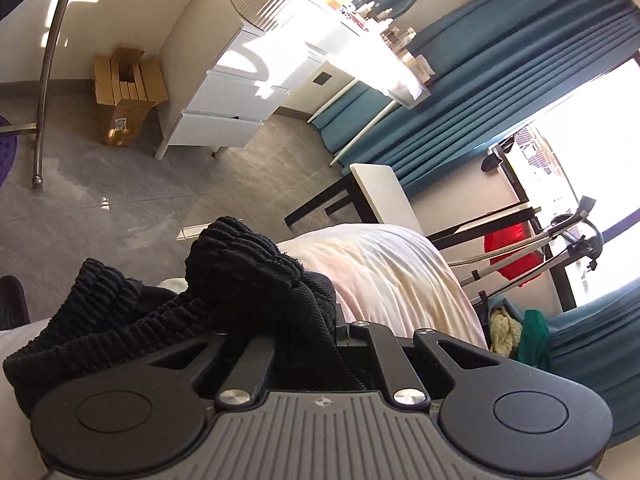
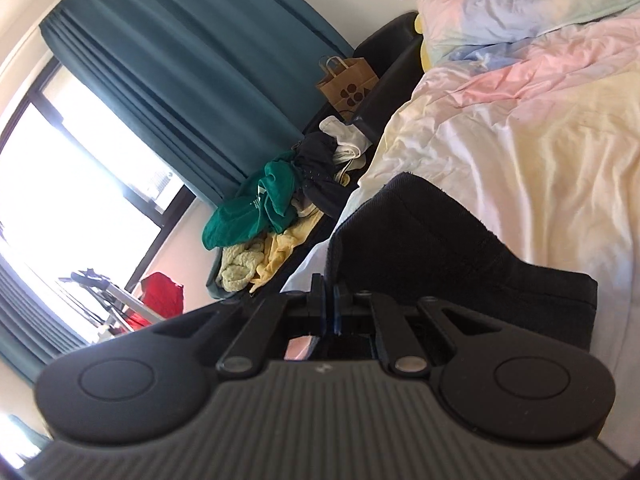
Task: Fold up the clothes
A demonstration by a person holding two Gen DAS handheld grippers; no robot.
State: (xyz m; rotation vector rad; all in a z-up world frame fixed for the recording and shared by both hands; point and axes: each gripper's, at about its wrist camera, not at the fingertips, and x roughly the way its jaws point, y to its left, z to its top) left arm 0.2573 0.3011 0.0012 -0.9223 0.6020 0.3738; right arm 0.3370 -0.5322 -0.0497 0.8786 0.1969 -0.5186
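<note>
Left hand-held gripper (image 1: 304, 320): jaws closed tight on a black ribbed garment (image 1: 168, 312), which bunches up over the fingers and hides their tips. The cloth hangs to the left of the tool and is raised above the bed (image 1: 400, 268).

Right hand-held gripper (image 2: 328, 292): jaws closed, pinching an edge of the same black garment (image 2: 440, 232). From this side the cloth rises in a smooth fold ahead of the fingers, over the pastel bedcover (image 2: 540, 140).

A heap of other clothes (image 2: 272, 208), green, yellow, dark and white, lies beside the bed near the teal curtain (image 2: 180, 60). A white chest of drawers (image 1: 232, 80) stands across the grey floor.
</note>
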